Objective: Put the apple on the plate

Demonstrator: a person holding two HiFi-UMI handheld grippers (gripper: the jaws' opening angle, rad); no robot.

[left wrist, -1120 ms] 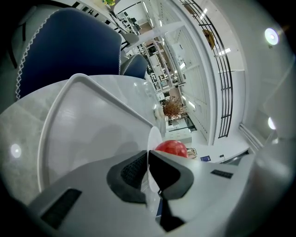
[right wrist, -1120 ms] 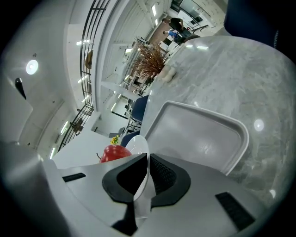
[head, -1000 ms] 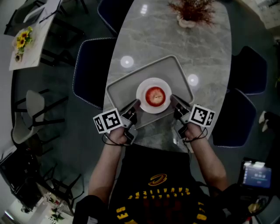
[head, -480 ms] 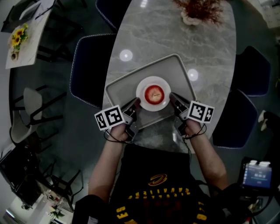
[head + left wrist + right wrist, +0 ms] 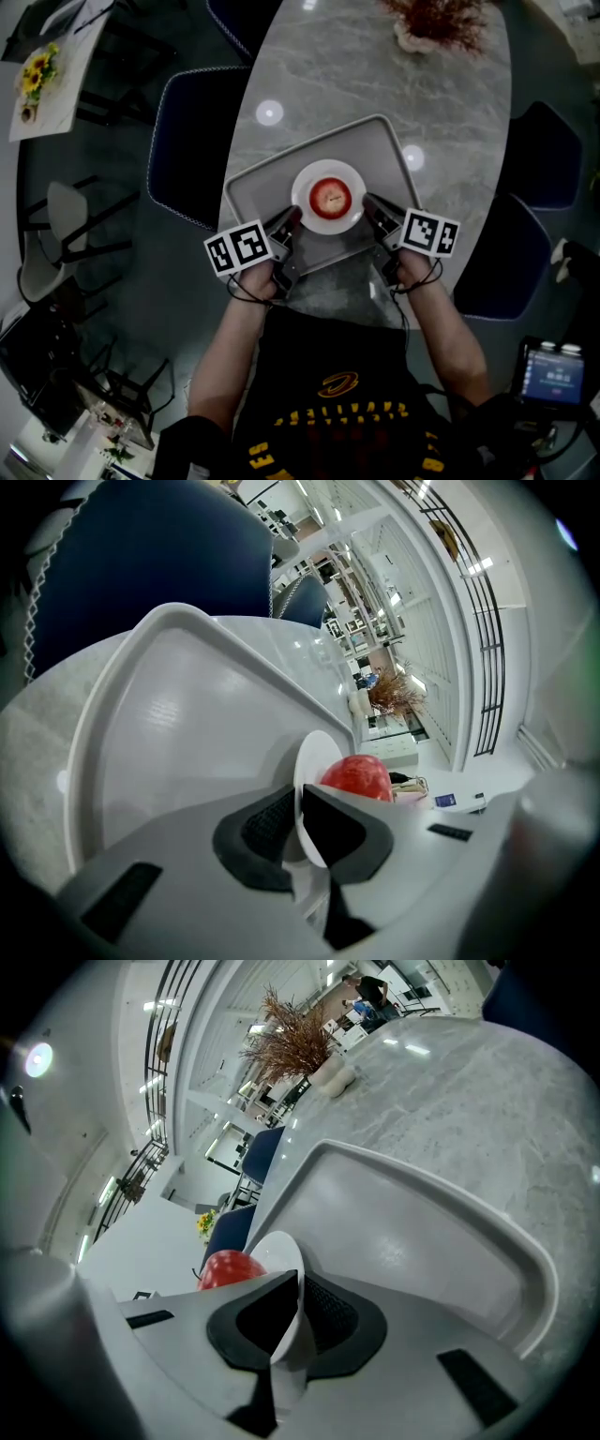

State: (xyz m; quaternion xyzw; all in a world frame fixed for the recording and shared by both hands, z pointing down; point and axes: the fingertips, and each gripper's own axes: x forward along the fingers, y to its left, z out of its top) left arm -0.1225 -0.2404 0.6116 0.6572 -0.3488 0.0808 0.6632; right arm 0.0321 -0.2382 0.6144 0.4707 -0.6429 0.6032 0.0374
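We see a red apple (image 5: 331,197) sitting in the middle of a small round white plate (image 5: 328,171). The left hand-held gripper (image 5: 292,217) is clamped on the plate's left rim, one jaw above the rim and one below it. The right hand-held gripper (image 5: 370,204) is clamped the same way on the plate's right rim, so the plate is held from both sides. Under and around the plate is a grey rectangular tray (image 5: 272,187) with a raised edge. We cannot tell whether the plate rests on the tray or sits just above it. The tray lies on a pale, marbled oval worktop (image 5: 375,84). Well beyond the plate, at the worktop's far end, stands a dried reddish plant (image 5: 436,23). Left of the plate, beside the worktop, is a dark blue chair (image 5: 192,141).
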